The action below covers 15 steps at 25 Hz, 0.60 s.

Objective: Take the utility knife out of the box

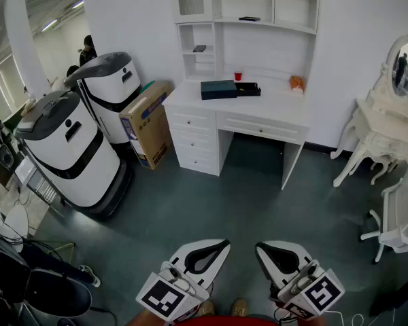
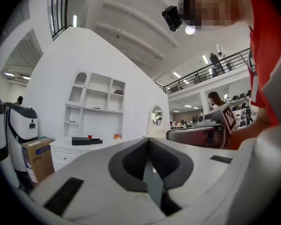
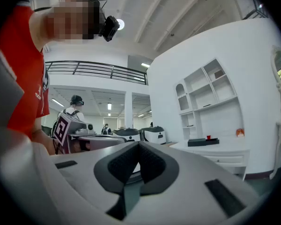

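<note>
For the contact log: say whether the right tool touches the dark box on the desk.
Apart. Head view shows the right tool near the bottom edge, with floor between it and the box.

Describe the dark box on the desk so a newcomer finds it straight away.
Look to the white desk against the far wall. On its top lies the dark box: flat and the largest thing there, unlike the small red cup and orange object.
</note>
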Tool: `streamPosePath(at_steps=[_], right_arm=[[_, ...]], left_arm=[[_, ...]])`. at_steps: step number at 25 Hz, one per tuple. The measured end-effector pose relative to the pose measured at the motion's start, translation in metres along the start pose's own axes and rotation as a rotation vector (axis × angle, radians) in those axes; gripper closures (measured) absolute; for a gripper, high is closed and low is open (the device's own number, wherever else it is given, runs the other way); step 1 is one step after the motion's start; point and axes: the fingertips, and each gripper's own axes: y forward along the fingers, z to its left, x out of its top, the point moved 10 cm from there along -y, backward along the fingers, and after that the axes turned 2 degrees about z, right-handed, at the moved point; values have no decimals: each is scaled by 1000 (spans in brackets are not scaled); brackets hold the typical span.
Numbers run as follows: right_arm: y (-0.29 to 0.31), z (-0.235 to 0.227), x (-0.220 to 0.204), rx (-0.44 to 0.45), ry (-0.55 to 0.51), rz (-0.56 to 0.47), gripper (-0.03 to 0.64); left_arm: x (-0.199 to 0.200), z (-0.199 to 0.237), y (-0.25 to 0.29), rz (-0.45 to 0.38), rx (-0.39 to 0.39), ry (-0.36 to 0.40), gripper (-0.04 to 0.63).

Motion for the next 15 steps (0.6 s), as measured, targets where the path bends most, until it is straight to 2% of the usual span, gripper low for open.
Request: streamPosePath(at_steps=[2, 9, 15], right_arm=[[2, 0, 0, -14, 8, -25, 604], [1, 1, -3, -7, -4, -7, 604], [-2, -5, 4, -39, 26, -77, 603]], left_arm=[[-1, 0, 0, 0, -4, 3, 558], [-4, -2, 2, -1, -7, 1, 558], [1, -3, 6, -8, 1, 3, 558]])
